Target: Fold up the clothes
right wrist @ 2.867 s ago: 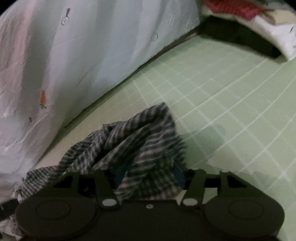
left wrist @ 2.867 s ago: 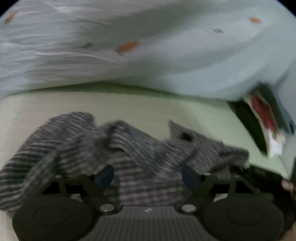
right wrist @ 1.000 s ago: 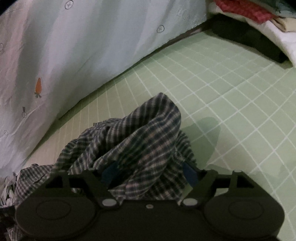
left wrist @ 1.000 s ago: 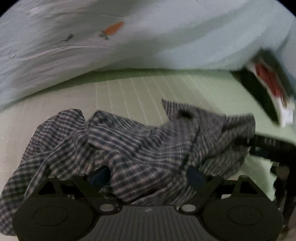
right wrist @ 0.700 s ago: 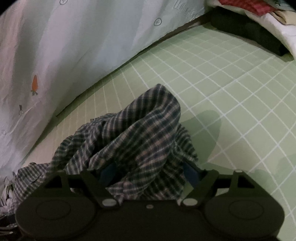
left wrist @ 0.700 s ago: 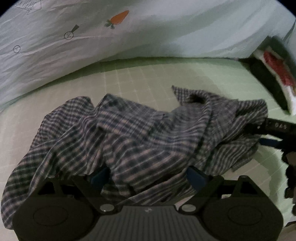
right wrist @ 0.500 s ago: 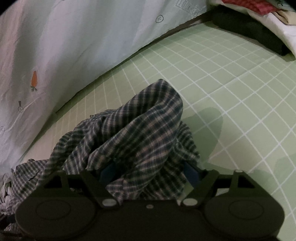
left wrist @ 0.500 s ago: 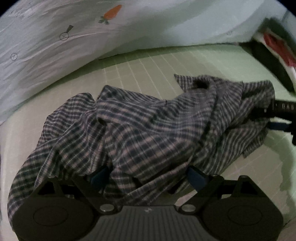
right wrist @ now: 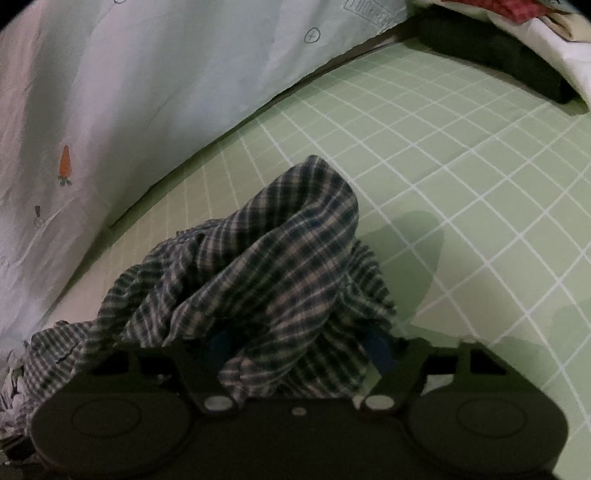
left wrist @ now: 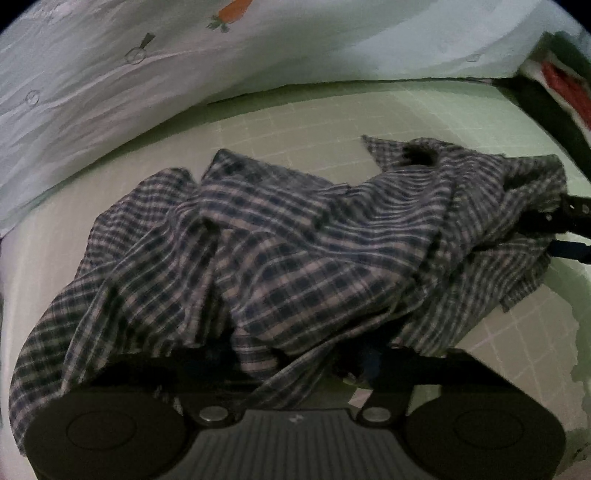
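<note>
One checked shirt (left wrist: pixel 295 251) lies crumpled on the green sheet (right wrist: pixel 461 155); two grippers, left gripper (left wrist: pixel 295 363) and right gripper (right wrist: pixel 301 345), have just been closing, cloth bunched between each pair of jaws, grip unclear

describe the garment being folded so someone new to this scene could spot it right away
Start at the pale green gridded sheet beside the light bedding printed with carrots. In its middle a plaid shirt lies crumpled in a heap, with cloth between the fingers of both grippers. Its dark blue and pale check sets it apart from the folded red, white and black pile at the far edge.
</note>
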`<state>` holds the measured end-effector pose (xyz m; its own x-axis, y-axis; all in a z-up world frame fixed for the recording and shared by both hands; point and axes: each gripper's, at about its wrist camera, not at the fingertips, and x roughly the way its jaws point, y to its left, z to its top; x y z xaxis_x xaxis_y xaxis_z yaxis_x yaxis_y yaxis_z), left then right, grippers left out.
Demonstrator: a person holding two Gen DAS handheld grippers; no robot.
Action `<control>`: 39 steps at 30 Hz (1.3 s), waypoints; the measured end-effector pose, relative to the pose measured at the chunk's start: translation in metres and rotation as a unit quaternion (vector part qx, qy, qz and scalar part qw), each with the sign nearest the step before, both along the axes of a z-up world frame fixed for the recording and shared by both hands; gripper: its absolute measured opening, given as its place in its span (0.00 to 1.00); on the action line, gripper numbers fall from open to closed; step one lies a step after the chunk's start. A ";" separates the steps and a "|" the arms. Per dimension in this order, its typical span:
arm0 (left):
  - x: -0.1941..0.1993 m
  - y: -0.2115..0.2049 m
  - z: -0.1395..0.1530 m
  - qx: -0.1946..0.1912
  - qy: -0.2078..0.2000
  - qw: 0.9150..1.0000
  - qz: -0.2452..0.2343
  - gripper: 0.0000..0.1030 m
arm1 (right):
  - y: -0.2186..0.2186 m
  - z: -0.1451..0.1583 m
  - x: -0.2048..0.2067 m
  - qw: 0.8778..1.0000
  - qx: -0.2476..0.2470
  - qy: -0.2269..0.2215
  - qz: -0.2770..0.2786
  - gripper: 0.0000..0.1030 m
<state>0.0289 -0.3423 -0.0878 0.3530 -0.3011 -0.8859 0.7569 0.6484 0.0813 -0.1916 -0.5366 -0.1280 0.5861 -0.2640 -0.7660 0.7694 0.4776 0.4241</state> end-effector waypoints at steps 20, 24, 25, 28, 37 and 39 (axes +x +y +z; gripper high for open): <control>0.016 0.032 0.032 -0.127 0.038 0.987 0.087 0.06 | 0.002 0.035 -0.042 0.993 -0.113 -0.007 -0.041 0.00; 0.024 0.037 0.057 -0.164 0.018 0.982 0.093 0.06 | 0.000 0.035 -0.048 0.994 -0.093 -0.027 -0.044 0.02; 0.027 0.037 0.061 -0.170 0.010 0.981 0.094 0.06 | 0.001 0.034 -0.047 0.995 -0.084 -0.032 -0.043 0.07; 0.040 0.031 0.070 -0.176 -0.020 0.980 0.092 0.06 | 0.000 0.028 -0.035 0.996 -0.066 -0.034 -0.040 0.40; 0.084 0.053 0.100 -0.210 -0.040 0.968 0.130 0.06 | 0.009 0.002 0.010 0.997 0.026 -0.069 -0.011 0.72; 0.092 0.060 0.098 -0.214 -0.032 0.966 0.138 0.06 | 0.014 -0.004 0.026 0.996 0.041 -0.079 0.011 0.74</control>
<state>0.1207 -0.2820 0.0105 0.5220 -0.5223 -0.6743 0.5529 0.8092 -0.1987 -0.1661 -0.5225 -0.1323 0.7063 -0.1911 -0.6816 0.6797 0.4522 0.5775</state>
